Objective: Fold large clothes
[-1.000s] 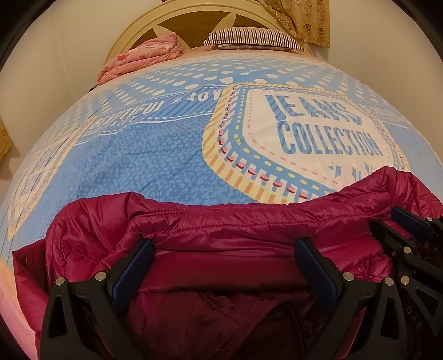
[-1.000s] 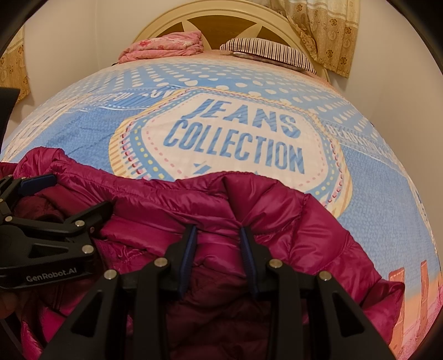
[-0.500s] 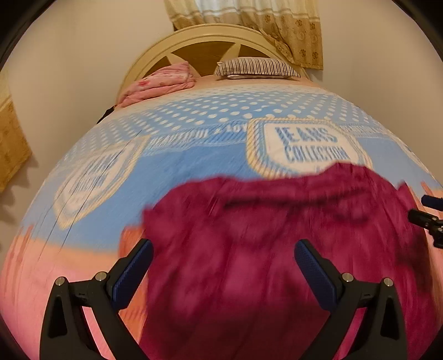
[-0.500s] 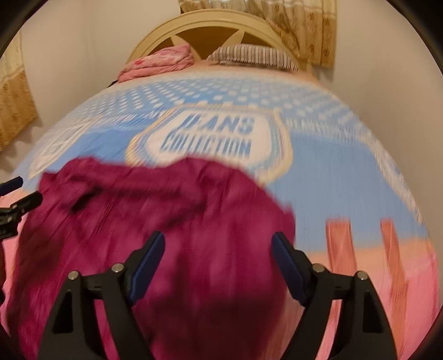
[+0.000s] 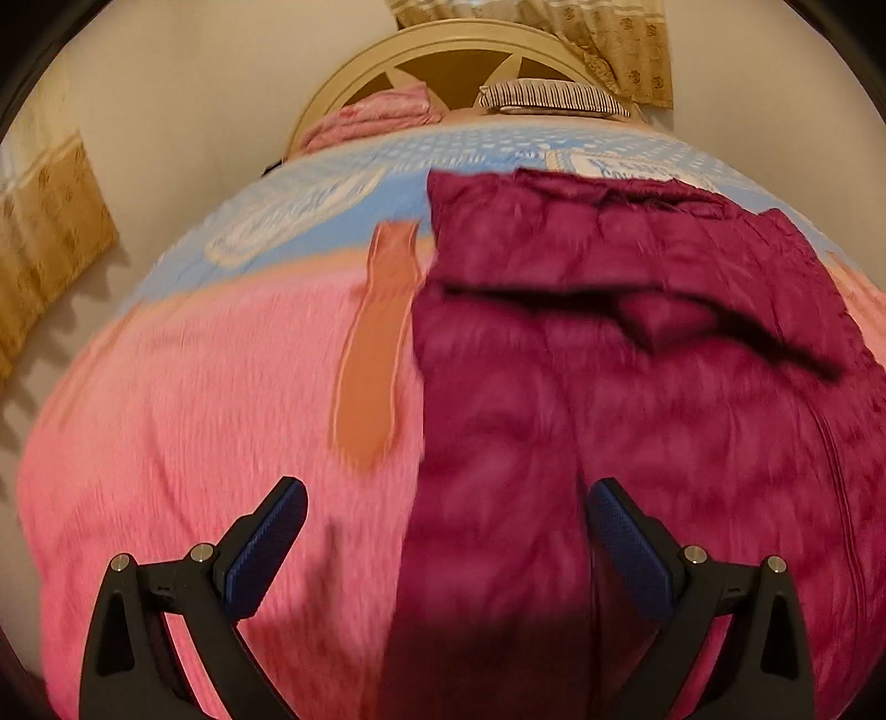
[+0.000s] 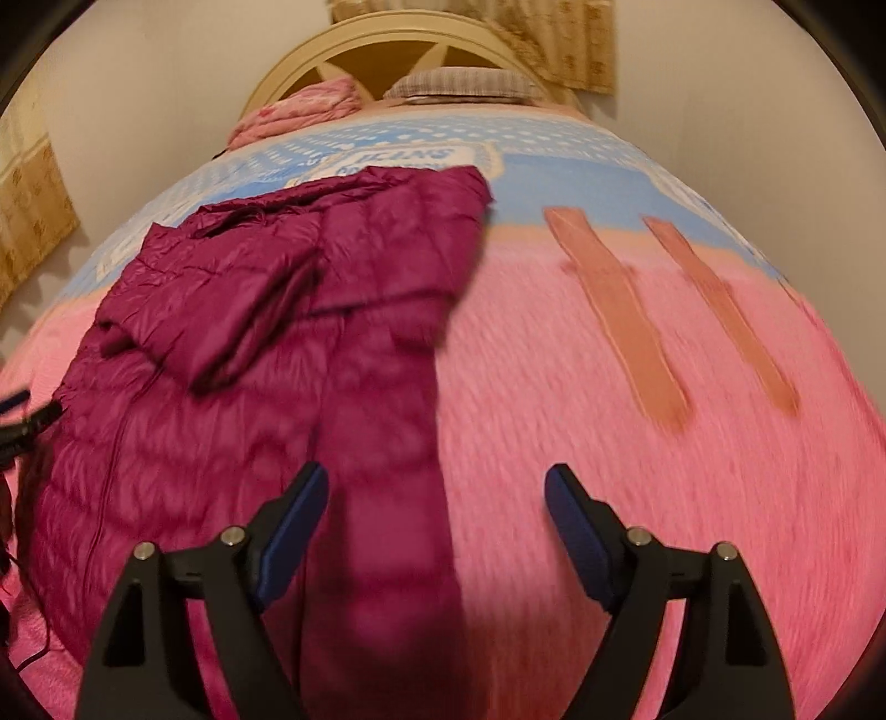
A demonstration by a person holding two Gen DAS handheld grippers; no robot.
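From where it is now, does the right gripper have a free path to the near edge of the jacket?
Probably yes. The right gripper has its jaws open and empty, and the jacket lies flat on the bed just ahead, with nothing between.

Glossy quilted jacket (image 6: pixel 249 343) on a matt cloth bedspread (image 6: pixel 609 471); smooth wooden headboard (image 5: pixel 443 61).

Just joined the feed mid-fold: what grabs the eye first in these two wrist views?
The magenta puffer jacket dominates, spread flat on the pink end of the bedspread, its top reaching the blue printed part. Both sets of tongs, left and right, stand open and empty over its near edge. Far behind, a striped pillow and a folded pink blanket rest against the cream headboard.
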